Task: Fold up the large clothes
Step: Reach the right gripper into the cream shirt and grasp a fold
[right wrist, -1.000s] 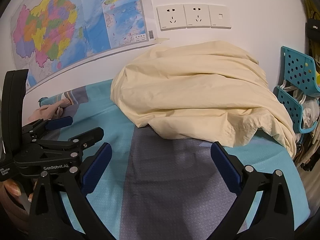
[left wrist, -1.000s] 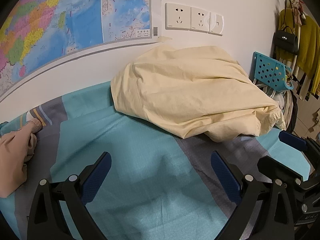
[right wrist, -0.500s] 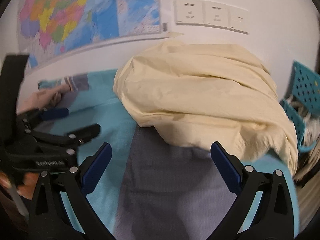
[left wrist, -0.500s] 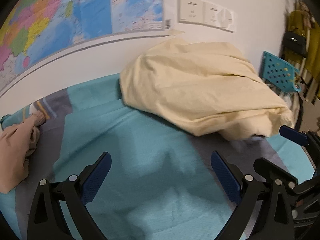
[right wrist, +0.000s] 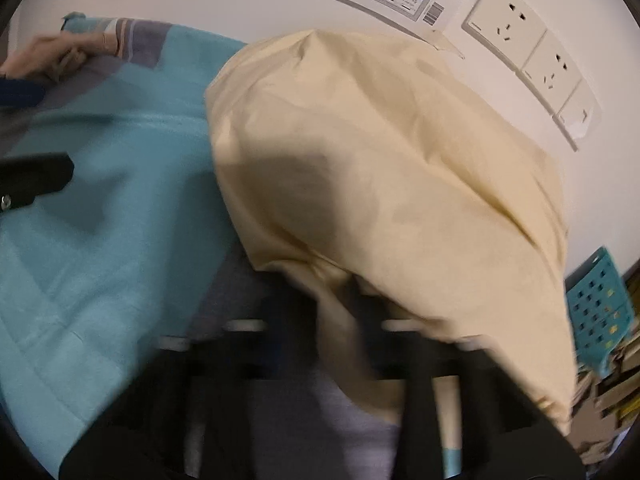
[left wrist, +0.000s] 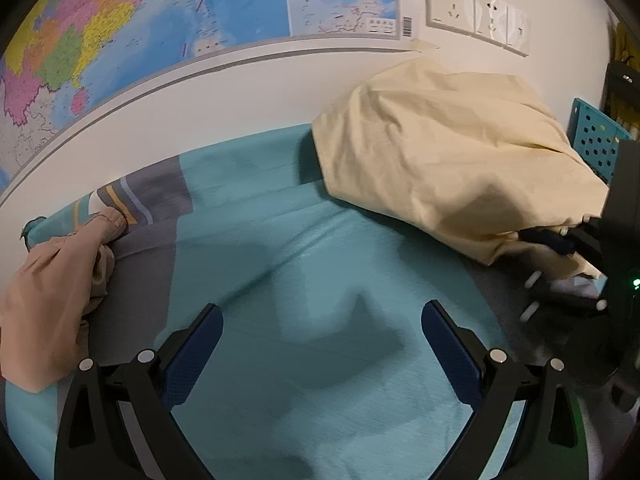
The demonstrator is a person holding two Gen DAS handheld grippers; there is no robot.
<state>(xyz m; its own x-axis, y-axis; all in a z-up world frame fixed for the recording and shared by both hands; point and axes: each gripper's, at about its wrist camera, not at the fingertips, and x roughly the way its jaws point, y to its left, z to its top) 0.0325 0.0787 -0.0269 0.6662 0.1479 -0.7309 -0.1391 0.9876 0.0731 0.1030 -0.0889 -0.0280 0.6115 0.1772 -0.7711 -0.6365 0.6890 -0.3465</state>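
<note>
A large cream-yellow garment [left wrist: 452,148] lies heaped on the bed against the wall, at the right in the left wrist view and filling the middle of the right wrist view [right wrist: 392,184]. My left gripper [left wrist: 320,344] is open and empty over the teal sheet. My right gripper [right wrist: 340,312] is blurred at the garment's near hem, and a fold of cloth runs down between its fingers; it looks shut on the hem. It also shows at the right edge of the left wrist view [left wrist: 560,240].
The bed has a teal and grey sheet [left wrist: 280,280]. A tan-pink garment [left wrist: 48,300] lies bunched at the left. A wall map [left wrist: 160,20] and wall sockets [left wrist: 476,12] are behind. A teal perforated basket [right wrist: 600,312] stands to the right.
My right gripper has moved forward to the cream garment's near hem and closed on it. My left gripper has swung left, so the garment now sits further right in its view.
</note>
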